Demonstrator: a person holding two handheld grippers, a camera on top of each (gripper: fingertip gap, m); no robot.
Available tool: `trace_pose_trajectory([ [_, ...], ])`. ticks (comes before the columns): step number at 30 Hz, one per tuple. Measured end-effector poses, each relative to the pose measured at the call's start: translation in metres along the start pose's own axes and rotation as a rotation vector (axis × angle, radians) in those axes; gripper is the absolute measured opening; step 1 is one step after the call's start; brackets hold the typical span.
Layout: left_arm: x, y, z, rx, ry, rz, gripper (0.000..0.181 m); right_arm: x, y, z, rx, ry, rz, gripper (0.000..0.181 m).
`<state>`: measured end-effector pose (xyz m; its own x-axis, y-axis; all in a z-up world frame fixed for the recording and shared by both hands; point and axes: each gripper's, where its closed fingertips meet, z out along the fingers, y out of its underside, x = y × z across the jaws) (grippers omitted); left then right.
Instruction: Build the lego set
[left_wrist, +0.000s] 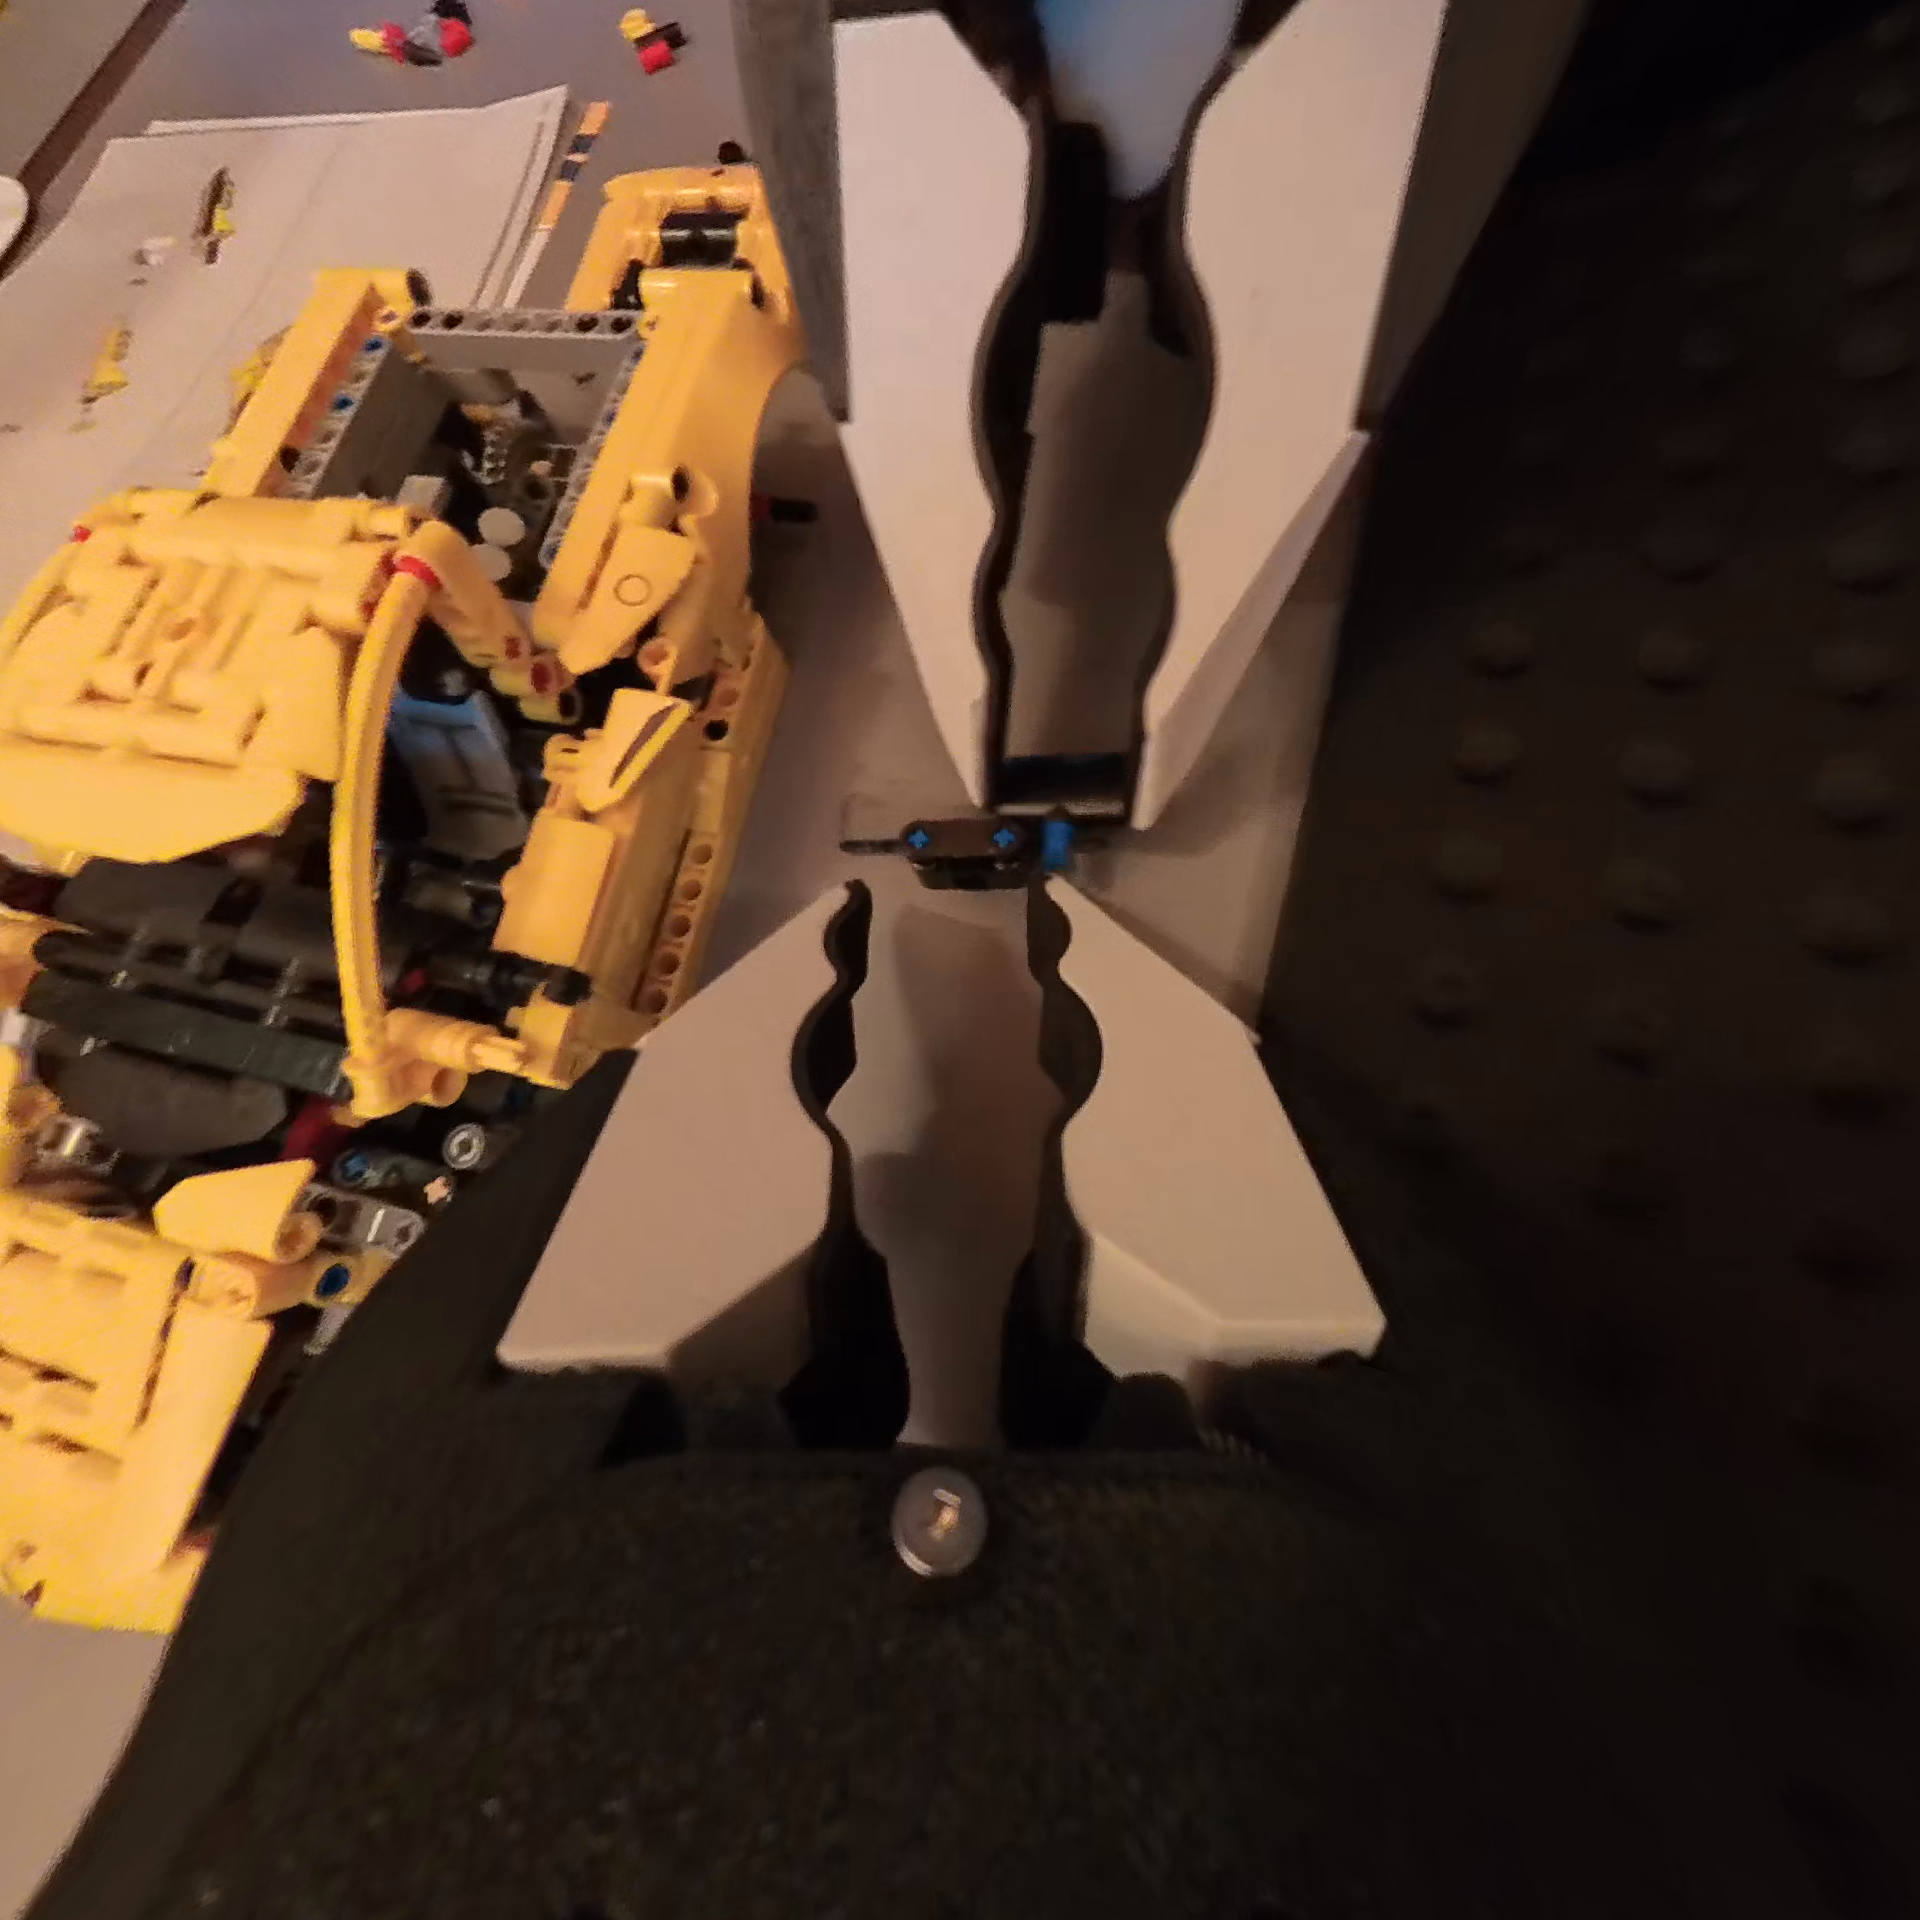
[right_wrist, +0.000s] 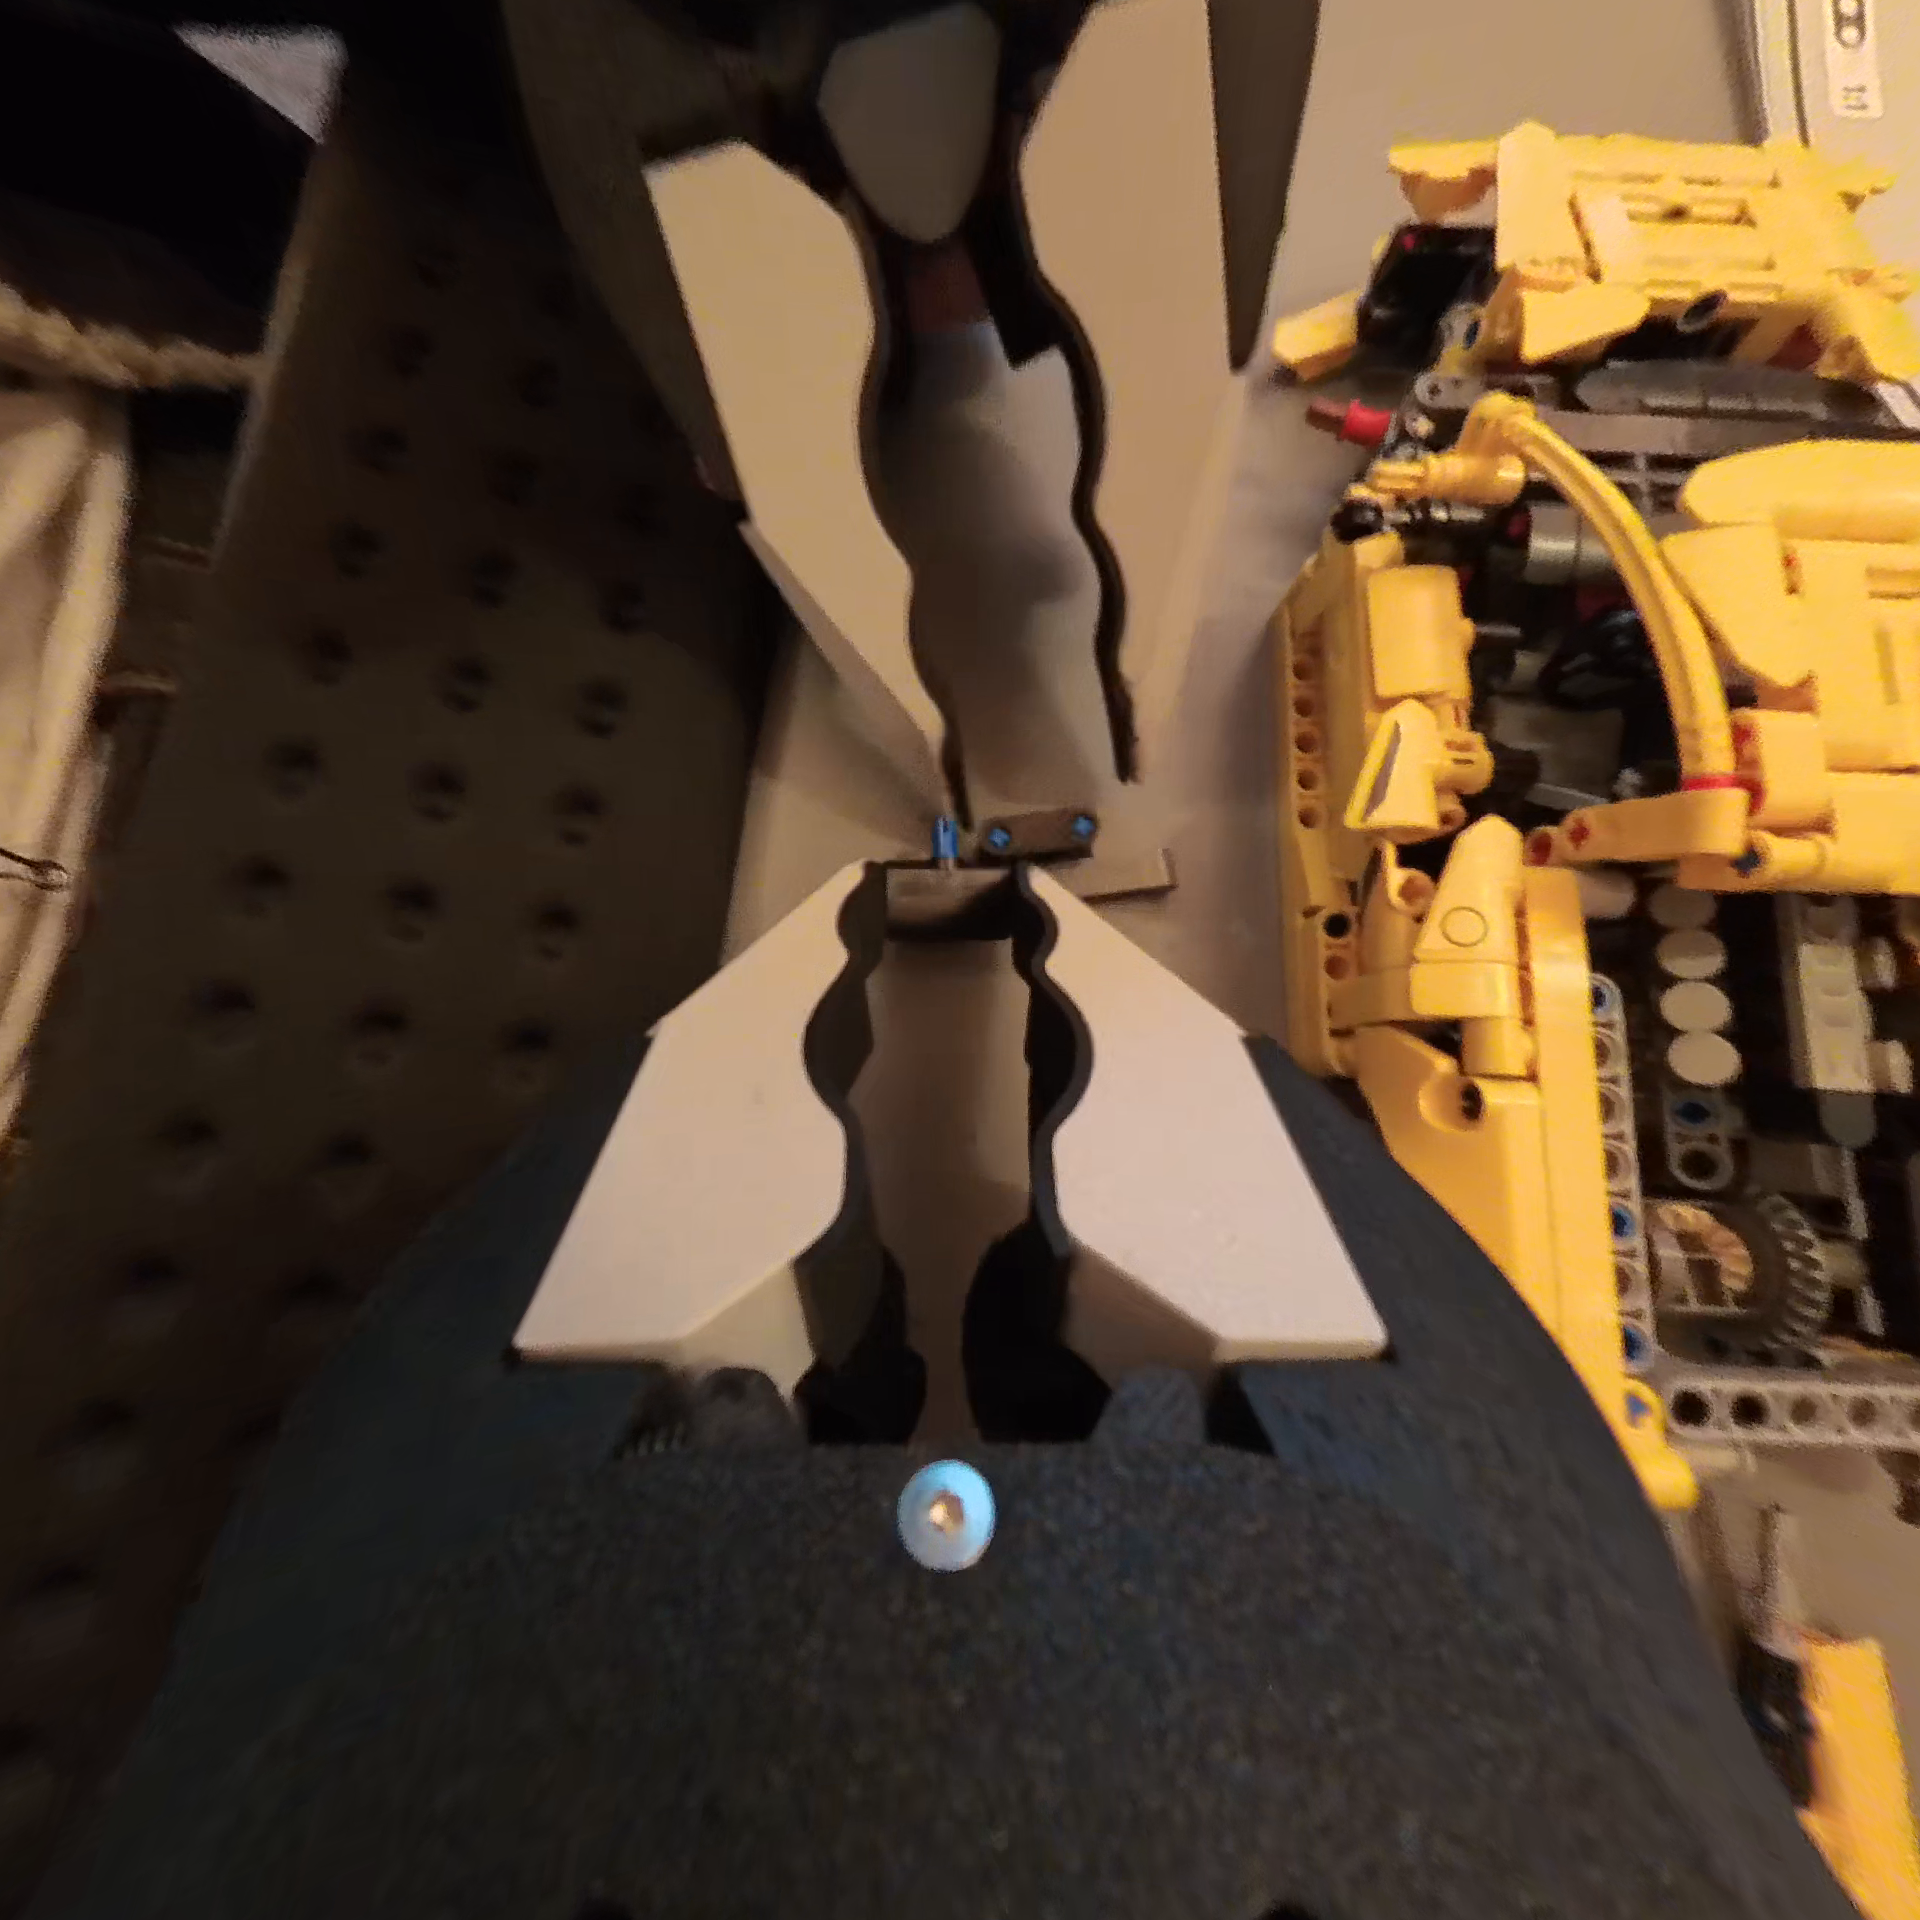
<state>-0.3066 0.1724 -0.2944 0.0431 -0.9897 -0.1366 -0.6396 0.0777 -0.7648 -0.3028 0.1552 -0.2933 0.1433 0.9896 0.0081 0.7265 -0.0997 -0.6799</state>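
Observation:
A small black beam with blue pins (left_wrist: 961, 847) sits between the tips of the two grippers, which face each other; it also shows in the right wrist view (right_wrist: 1039, 831). My right gripper (right_wrist: 945, 868) is shut on a short black piece (right_wrist: 940, 904) that meets the beam at a blue pin (right_wrist: 945, 831). My left gripper (left_wrist: 945, 888) stands partly open, its tips just short of the beam with a gap on one side. The large yellow Lego vehicle (left_wrist: 416, 727) lies left of the grippers, and on the right in the right wrist view (right_wrist: 1558, 831).
White instruction sheets (left_wrist: 364, 177) lie behind the vehicle. Loose red, yellow and black pieces (left_wrist: 416, 36) lie at the far edge. A dark studded board (left_wrist: 1662, 831) runs along the other side of the grippers and also shows in the right wrist view (right_wrist: 416, 831). The grippers are tip to tip, or close to it.

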Motion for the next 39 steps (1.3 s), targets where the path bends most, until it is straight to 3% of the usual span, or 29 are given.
trace_pose_trajectory([
  [6,0.002,-0.008,-0.005,0.072,0.035,0.031,0.031,0.021,0.001,-0.020,0.037,0.062,0.045,0.024],
  [13,-0.014,-0.003,0.008,0.015,0.036,-0.057,0.035,0.032,0.010,-0.012,-0.053,0.133,-0.013,0.024],
  [18,-0.008,-0.005,0.016,-0.004,0.088,-0.007,0.023,0.033,0.007,-0.010,-0.046,0.124,-0.009,0.024],
  [26,-0.003,-0.007,0.018,0.000,0.107,0.038,0.023,0.030,0.010,-0.010,-0.072,0.113,-0.035,0.024],
  [39,0.012,-0.009,0.018,-0.001,0.183,0.025,0.023,0.017,0.014,-0.014,-0.316,0.064,-0.110,0.023],
])
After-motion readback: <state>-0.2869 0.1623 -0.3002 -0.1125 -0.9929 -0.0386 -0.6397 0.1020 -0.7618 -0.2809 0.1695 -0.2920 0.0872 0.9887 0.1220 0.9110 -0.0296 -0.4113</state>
